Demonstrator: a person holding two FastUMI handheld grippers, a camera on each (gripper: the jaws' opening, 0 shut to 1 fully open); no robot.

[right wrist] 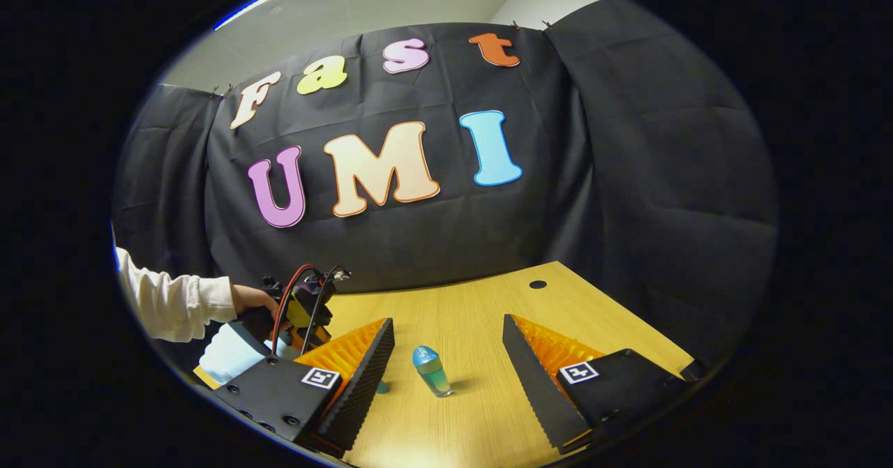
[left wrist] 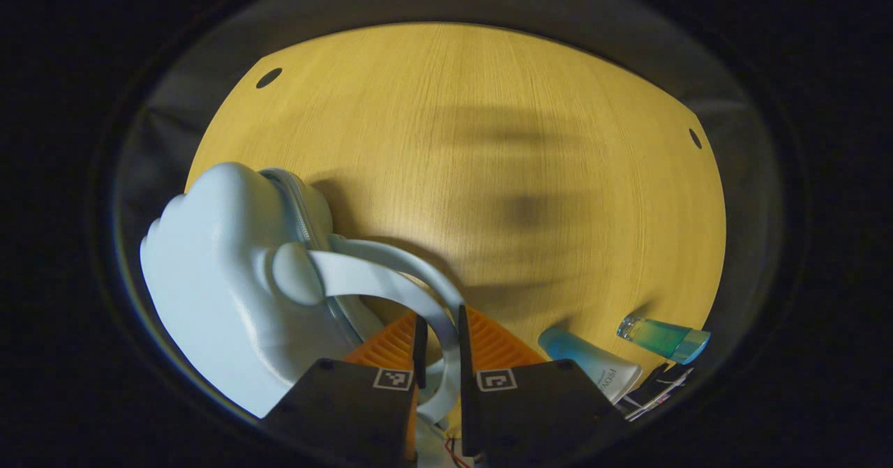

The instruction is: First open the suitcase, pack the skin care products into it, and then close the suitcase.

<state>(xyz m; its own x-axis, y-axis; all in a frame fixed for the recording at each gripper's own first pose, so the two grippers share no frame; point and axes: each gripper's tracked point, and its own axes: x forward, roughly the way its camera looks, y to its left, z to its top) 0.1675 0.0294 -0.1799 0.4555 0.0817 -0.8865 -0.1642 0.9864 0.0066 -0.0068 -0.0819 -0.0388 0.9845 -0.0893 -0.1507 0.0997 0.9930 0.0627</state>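
A pale blue hard-shell suitcase (left wrist: pixel 223 287) rests on the wooden table (left wrist: pixel 488 140) at the lower left of the left gripper view, its zip seam closed. My left gripper (left wrist: pixel 441 332) is shut on the suitcase's arched handle (left wrist: pixel 391 276), which passes between the orange fingers. To the right lie a white tube with a blue end (left wrist: pixel 593 360) and a small teal bottle (left wrist: pixel 663 337). In the right gripper view my right gripper (right wrist: pixel 447 323) stands open above the table, with the teal bottle (right wrist: pixel 431 370) upright on the wood between its fingers, apart from both.
A hand in a white sleeve (right wrist: pixel 174 304) holds the other gripper (right wrist: pixel 300 307) at the left, over the suitcase (right wrist: pixel 227 353). The table has cable holes (left wrist: pixel 268 77) near its far corners. Black cloth walls the booth behind the table.
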